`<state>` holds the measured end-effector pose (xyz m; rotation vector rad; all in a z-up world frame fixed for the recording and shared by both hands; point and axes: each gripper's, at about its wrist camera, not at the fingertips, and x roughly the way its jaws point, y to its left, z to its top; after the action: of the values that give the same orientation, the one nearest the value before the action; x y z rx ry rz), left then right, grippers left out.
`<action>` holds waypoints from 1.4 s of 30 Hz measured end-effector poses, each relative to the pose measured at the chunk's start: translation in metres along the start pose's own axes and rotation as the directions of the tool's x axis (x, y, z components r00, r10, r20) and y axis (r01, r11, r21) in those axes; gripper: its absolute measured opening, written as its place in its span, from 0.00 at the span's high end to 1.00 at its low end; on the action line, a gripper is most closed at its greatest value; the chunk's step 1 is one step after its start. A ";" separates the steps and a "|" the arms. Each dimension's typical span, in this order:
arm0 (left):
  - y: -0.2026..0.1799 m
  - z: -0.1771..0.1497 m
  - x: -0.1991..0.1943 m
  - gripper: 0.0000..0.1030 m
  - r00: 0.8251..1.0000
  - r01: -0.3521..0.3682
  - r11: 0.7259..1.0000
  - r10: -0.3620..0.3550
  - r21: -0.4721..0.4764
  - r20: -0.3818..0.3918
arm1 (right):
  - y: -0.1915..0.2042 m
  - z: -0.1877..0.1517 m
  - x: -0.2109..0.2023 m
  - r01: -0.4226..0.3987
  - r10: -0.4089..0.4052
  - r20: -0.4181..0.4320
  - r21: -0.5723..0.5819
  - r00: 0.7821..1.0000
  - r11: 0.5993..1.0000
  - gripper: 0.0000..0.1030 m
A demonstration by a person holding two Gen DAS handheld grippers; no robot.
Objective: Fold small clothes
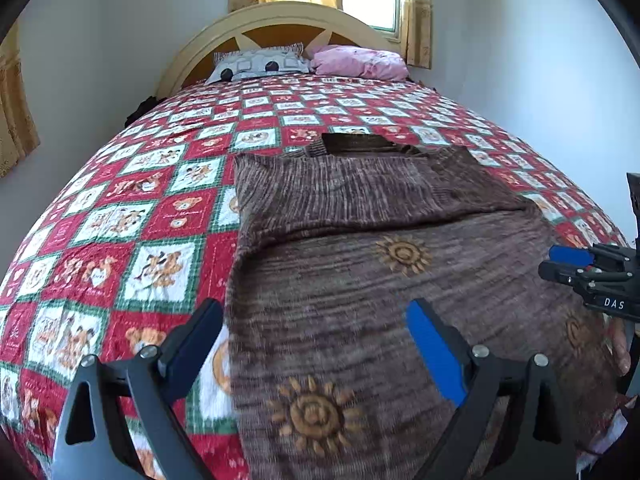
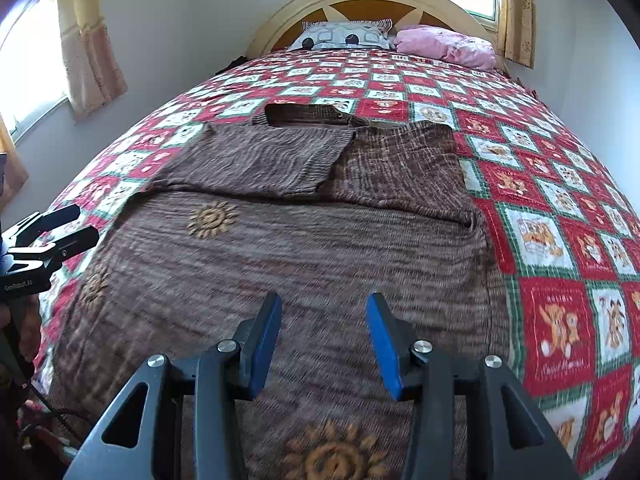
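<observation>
A brown knitted sweater [image 1: 360,280] with orange sun motifs lies flat on the bed, neck toward the headboard, both sleeves folded across its chest; it also shows in the right wrist view [image 2: 280,248]. My left gripper [image 1: 316,316] is open and empty, hovering over the sweater's left hem edge. My right gripper [image 2: 324,312] is open and empty above the sweater's lower middle. The right gripper shows at the right edge of the left wrist view [image 1: 560,264], and the left gripper at the left edge of the right wrist view [image 2: 76,224].
The bed carries a red, white and green teddy-bear quilt [image 1: 120,232]. A grey patterned pillow [image 1: 260,62] and a pink pillow [image 1: 360,62] lie against the cream headboard [image 1: 280,16]. Walls stand close on both sides, with curtained windows.
</observation>
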<state>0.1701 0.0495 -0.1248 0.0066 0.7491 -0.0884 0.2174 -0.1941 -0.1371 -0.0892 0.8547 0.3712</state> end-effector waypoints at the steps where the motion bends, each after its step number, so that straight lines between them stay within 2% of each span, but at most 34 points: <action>1: 0.000 -0.004 -0.004 0.07 1.000 0.005 1.000 -0.005 0.002 0.003 | 0.002 -0.002 -0.004 -0.004 0.004 0.003 -0.004 1.000 1.000 0.55; 11: -0.011 -0.041 -0.040 0.07 0.999 0.044 0.999 -0.043 0.026 -0.012 | 0.023 -0.036 -0.037 -0.026 0.026 0.001 -0.015 1.000 1.000 0.55; 20: -0.033 -0.080 -0.061 0.07 0.995 0.081 0.991 -0.076 0.102 -0.059 | 0.039 -0.071 -0.057 -0.051 0.050 -0.035 -0.032 0.998 0.998 0.55; 32: -0.033 -0.106 -0.075 0.07 0.993 0.090 0.990 -0.081 0.110 -0.086 | 0.054 -0.101 -0.079 -0.038 0.036 -0.047 -0.043 0.998 0.998 0.55; 42: -0.018 -0.124 -0.078 0.07 0.993 0.038 0.996 -0.028 0.083 -0.115 | 0.049 -0.120 -0.084 -0.007 0.005 -0.072 -0.029 0.997 1.000 0.55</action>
<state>0.0273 0.0427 -0.1624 0.0811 0.8586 -0.1527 0.0639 -0.1992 -0.1497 -0.1281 0.9212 0.3879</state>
